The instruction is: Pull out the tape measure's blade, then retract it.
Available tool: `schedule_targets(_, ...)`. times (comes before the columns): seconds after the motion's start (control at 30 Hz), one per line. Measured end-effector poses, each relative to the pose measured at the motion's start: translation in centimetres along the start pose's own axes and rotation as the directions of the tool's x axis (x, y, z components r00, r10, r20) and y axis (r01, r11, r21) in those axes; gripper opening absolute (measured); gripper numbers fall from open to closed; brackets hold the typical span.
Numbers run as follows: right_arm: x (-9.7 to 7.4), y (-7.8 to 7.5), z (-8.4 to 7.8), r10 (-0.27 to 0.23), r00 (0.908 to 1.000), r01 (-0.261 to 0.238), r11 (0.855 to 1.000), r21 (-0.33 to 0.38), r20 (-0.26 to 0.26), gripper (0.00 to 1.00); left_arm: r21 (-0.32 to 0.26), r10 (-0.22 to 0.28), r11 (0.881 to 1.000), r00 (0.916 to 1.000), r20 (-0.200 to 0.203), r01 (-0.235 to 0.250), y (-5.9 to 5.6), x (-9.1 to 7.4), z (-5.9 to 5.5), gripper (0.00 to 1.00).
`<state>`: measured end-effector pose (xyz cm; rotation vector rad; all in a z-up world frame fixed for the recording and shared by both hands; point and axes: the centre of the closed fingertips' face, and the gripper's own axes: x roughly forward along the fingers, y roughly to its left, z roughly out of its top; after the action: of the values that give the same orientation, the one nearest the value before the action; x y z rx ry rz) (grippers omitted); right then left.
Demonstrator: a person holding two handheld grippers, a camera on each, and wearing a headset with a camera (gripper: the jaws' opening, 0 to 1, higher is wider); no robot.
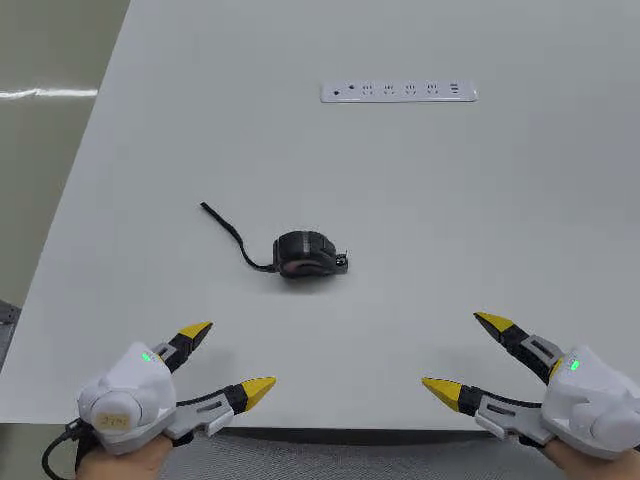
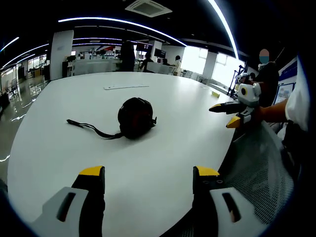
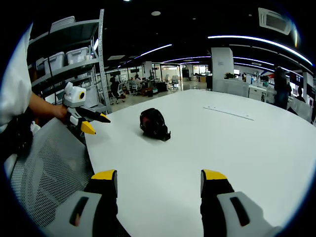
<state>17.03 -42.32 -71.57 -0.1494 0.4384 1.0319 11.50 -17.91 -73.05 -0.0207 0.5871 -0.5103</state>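
A wide white counter stretches away from the person, its near edge running just under both hands. The left tool hangs over the near left part of the counter with its yellow-tipped jaws spread wide apart and nothing between them. The right tool hangs over the near right part, its jaws likewise parted and empty. The two tools are well apart from each other. A long white power strip lies flat toward the far side of the counter. The black tape measure sits on the counter between the two tools and farther out than them, touching neither. It rests on its side, with the blade's end piece at the right end of the case. In the left gripper view it lies ahead of the open jaws, and in the right gripper view ahead and slightly left. Its thin black wrist strap trails from the case's left side, loose on the counter.
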Motion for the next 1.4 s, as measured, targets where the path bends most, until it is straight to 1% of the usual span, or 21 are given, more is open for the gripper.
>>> schedule_targets(0.17, 0.4, -0.1, -0.2, 0.019, 0.9997, -0.019, 1.0, -0.011, -0.013, 0.69, 0.011, -0.004, 1.0, 1.0, -0.001, 0.004, 0.4, 0.3, 0.3, 0.7)
schedule_targets(0.27, 0.6, -0.2, -0.2, 0.03, 0.9995, -0.03, 0.999, -0.014, -0.011, 0.67, 0.022, -0.011, 1.0, 0.9999, -0.003, 0.011, 0.5, 0.6, 0.5, 0.7)
schedule_targets(0.37, 0.9, -0.1, 0.3, 0.046, 0.9989, -0.046, 0.999, -0.017, 0.0, 0.67, 0.031, -0.017, 0.999, 0.9998, -0.005, 0.018, 0.7, 0.9, 0.8, 0.7)
schedule_targets(0.47, 1.3, -0.3, 0.6, 0.059, 0.9982, -0.059, 0.998, -0.028, 0.0, 0.65, 0.038, -0.022, 0.999, 0.9997, -0.006, 0.022, 1.0, 1.2, 1.1, 0.71)
schedule_targets(0.5, 1.5, -0.3, 1.0, 0.069, 0.9975, -0.069, 0.997, -0.022, 0.014, 0.66, 0.04, -0.025, 0.999, 0.9997, -0.006, 0.025, 1.0, 1.4, 1.2, 0.71)
schedule_targets(0.7, 2.6, -0.9, 1.3, 0.081, 0.9967, -0.081, 0.996, -0.038, 0.002, 0.64, 0.059, -0.038, 0.998, 0.9992, -0.012, 0.039, 1.7, 2.1, 1.8, 0.71)
schedule_targets(0.93, 4.0, -1.4, 1.9, 0.105, 0.9945, -0.105, 0.994, -0.039, -0.001, 0.64, 0.065, -0.049, 0.997, 0.9988, -0.007, 0.05, 2.5, 2.9, 2.9, 0.71)
schedule_targets(1.07, 4.8, -1.7, 2.1, 0.114, 0.9934, -0.114, 0.993, -0.043, -0.008, 0.65, 0.095, -0.059, 0.994, 0.998, -0.024, 0.061, 2.7, 3.6, 3.2, 0.71)
schedule_targets(1.17, 5.3, -1.9, 2.3, 0.124, 0.9922, -0.125, 0.991, -0.046, -0.012, 0.65, 0.1, -0.068, 0.993, 0.9974, -0.024, 0.07, 2.8, 4.0, 3.7, 0.71)
schedule_targets(1.3, 5.9, -2.1, 2.5, 0.133, 0.991, -0.134, 0.99, -0.05, -0.016, 0.65, 0.108, -0.077, 0.991, 0.9966, -0.03, 0.08, 3.1, 4.6, 3.8, 0.71)
schedule_targets(1.4, 6.3, -2.4, 2.6, 0.143, 0.9895, -0.144, 0.988, -0.055, -0.019, 0.65, 0.123, -0.087, 0.988, 0.9952, -0.044, 0.092, 3.2, 5.0, 4.1, 0.71)
